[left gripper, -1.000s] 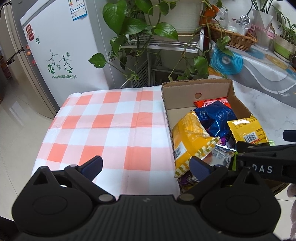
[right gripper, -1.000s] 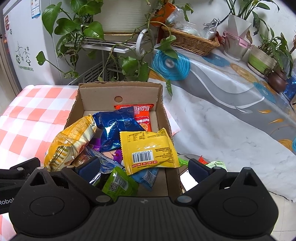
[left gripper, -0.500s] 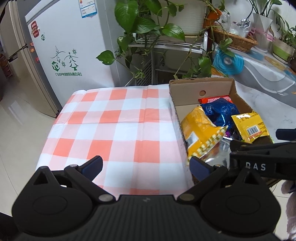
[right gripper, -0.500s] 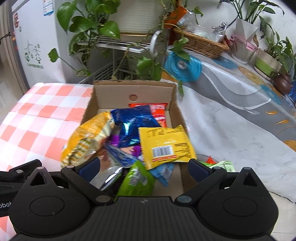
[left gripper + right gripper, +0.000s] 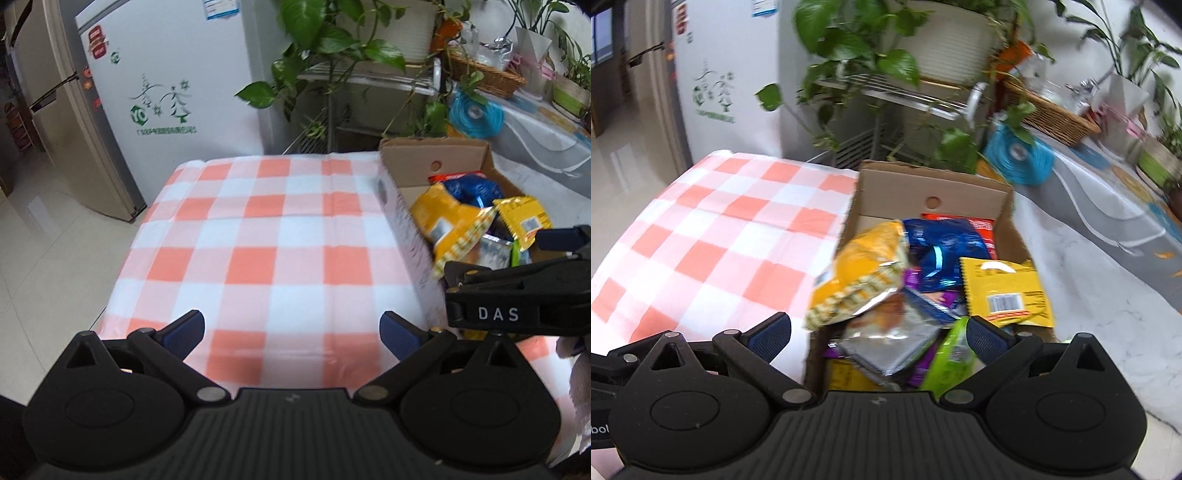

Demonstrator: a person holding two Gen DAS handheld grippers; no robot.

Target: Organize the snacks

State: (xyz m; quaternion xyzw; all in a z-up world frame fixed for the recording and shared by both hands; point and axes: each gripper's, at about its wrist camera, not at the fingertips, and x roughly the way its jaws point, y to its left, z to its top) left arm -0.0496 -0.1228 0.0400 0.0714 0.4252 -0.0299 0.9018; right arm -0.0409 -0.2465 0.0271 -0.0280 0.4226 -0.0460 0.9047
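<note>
A cardboard box (image 5: 934, 184) holds several snack packs: an orange-yellow bag (image 5: 864, 273), a blue bag (image 5: 942, 251), a flat yellow packet (image 5: 1004, 291), a silver pack (image 5: 890, 336), a green pack (image 5: 951, 356) and a red pack (image 5: 975, 223). My right gripper (image 5: 877, 334) hangs open over the box's near end, nothing between its fingers. My left gripper (image 5: 291, 332) is open above the orange-checked cloth (image 5: 258, 236), left of the box (image 5: 436, 162). The right gripper's body (image 5: 517, 291) shows at the left wrist view's right edge.
A white fridge (image 5: 166, 81) stands behind the checked table. Potted plants on a metal rack (image 5: 886, 70) rise behind the box. To the right lies a marble-pattern surface (image 5: 1089, 288) with a wicker basket (image 5: 1052, 114), a blue coil (image 5: 1019, 155) and pots.
Both grippers have drawn back and shifted left; the box now sits further right in the left wrist view. The snacks lie as before. Both stay open.
</note>
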